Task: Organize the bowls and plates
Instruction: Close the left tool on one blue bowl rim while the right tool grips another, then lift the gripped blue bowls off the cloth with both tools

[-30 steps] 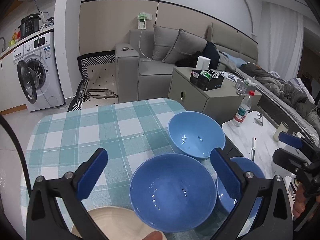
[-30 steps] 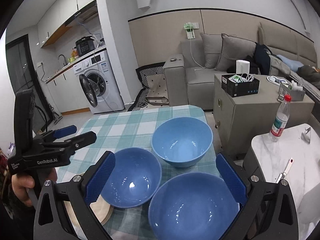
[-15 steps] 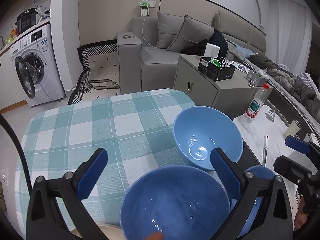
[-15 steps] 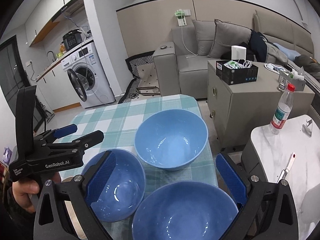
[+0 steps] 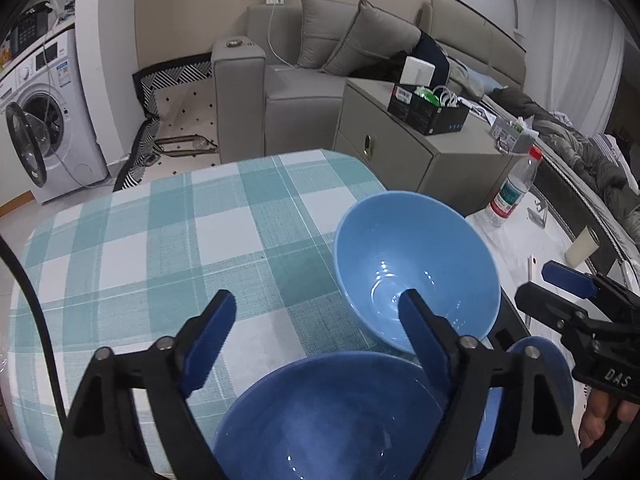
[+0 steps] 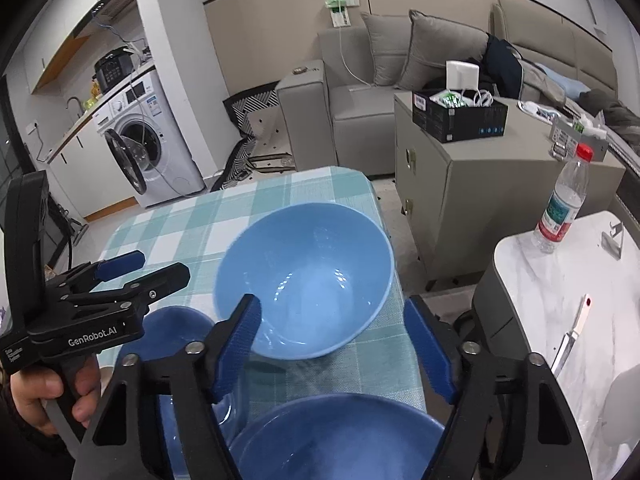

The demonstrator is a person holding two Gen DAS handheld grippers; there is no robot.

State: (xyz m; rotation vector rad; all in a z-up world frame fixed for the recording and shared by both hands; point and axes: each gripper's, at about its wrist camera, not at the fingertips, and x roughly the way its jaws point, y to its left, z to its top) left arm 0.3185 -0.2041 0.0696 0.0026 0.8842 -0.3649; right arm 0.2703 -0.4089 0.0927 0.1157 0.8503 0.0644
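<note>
Three blue bowls stand on a teal checked tablecloth. The pale blue far bowl sits near the table's right edge. My left gripper hovers over a darker bowl, its jaws closing, with the bowl's far rim low between the fingers and no pad visibly pressing. My right gripper hangs likewise over another dark bowl, jaws closing and pads clear of it. Each view shows the other gripper at its side. A cream sliver, perhaps a plate, shows by the hand.
Right of the table stands a white marble side table with a water bottle and a knife. A grey cabinet and sofa lie beyond; a washing machine is far left.
Both grippers have moved forward and down over the near bowls, which now fill the bottom of each view. Both pairs of jaws have narrowed from their wide stance.
</note>
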